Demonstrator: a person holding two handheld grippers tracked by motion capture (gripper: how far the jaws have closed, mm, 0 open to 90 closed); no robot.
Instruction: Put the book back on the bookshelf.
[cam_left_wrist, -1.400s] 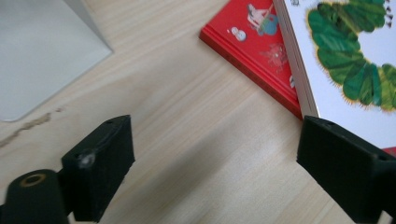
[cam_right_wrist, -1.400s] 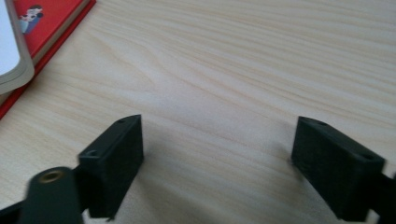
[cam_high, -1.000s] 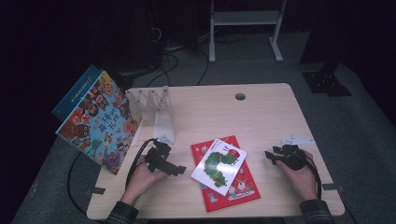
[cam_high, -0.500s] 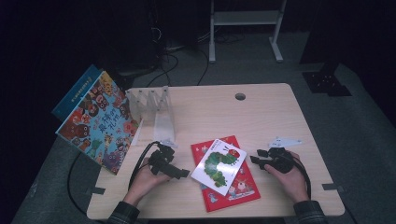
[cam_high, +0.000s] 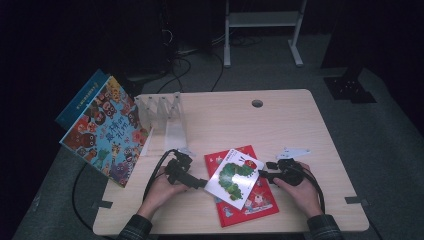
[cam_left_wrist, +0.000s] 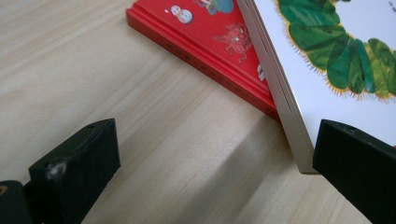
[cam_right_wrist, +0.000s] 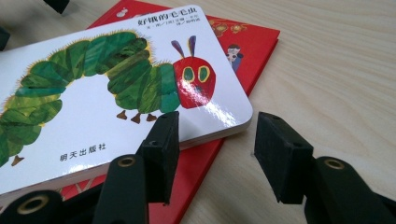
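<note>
2 books lie stacked near the front edge of the desk (cam_high: 300, 120): white caterpillar book (cam_high: 234, 177) askew on top of red book (cam_high: 252, 202), btw the two hands. 2 more picture books (cam_high: 102, 130) lean off the desk's left edge beside 1 clear rack (cam_high: 162, 112); 1 small white piece (cam_high: 294, 150) sits just behind the right hand. Left gripper (cam_high: 192, 181) at the white book's left corner, jaws wide apart, one jaw by that corner, bare wood btw them. Right gripper (cam_high: 264, 176) at the white book's right corner, jaws apart and just been opening; in the right gripper view the corner sits beside one jaw, nothing pressed. Back half and right side of desk bare, w/ 1 cable hole (cam_high: 257, 103). Red book under the white one blocks low access.
</note>
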